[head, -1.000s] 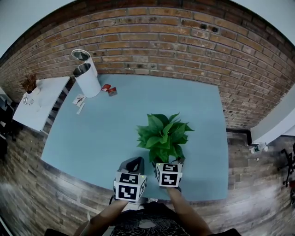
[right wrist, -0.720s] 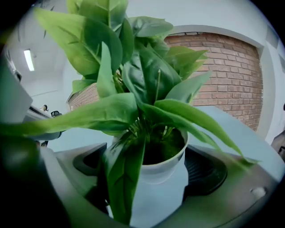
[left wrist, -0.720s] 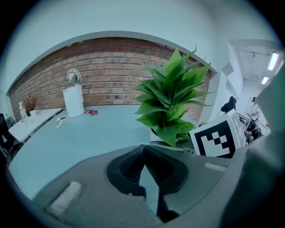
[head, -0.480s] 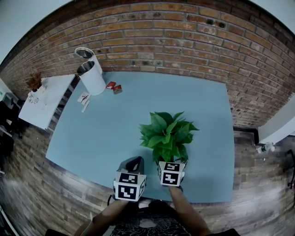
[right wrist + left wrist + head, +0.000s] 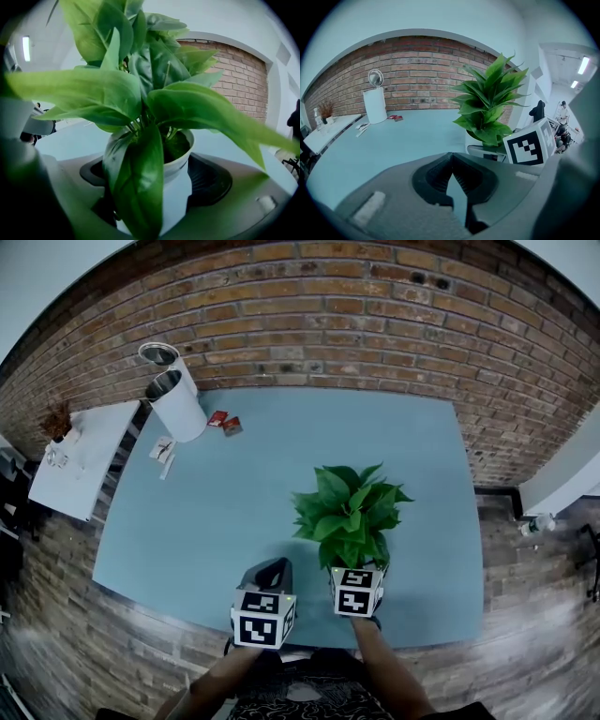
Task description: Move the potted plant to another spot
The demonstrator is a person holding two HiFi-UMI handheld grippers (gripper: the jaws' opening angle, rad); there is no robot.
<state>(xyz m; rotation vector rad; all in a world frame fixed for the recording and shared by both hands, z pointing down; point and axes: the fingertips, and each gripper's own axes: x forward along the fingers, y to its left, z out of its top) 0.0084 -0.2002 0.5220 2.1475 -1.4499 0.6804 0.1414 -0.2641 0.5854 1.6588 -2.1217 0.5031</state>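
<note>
The potted plant (image 5: 349, 512), leafy green in a white pot (image 5: 180, 185), stands on the blue table (image 5: 234, 502) near its front edge. My right gripper (image 5: 357, 566) reaches in under the leaves. Its jaws have just been closing, and the pot now fills the gap between the dark pads (image 5: 208, 180). A leaf hides the left pad's contact. My left gripper (image 5: 277, 564) hovers just left of the plant, shut and with nothing in it. In the left gripper view its tips (image 5: 451, 157) meet, and the plant (image 5: 490, 105) rises at the right.
Two white cylindrical bins (image 5: 178, 404) stand at the table's far left corner, with small red packets (image 5: 223, 421) and paper scraps (image 5: 161, 448) beside them. A white side table (image 5: 75, 456) lies further left. A brick wall (image 5: 375, 324) runs behind the table.
The head view has swung, so the table, the plant and the right gripper sit slightly further right in the picture. The left gripper holds about the same spot in the picture.
</note>
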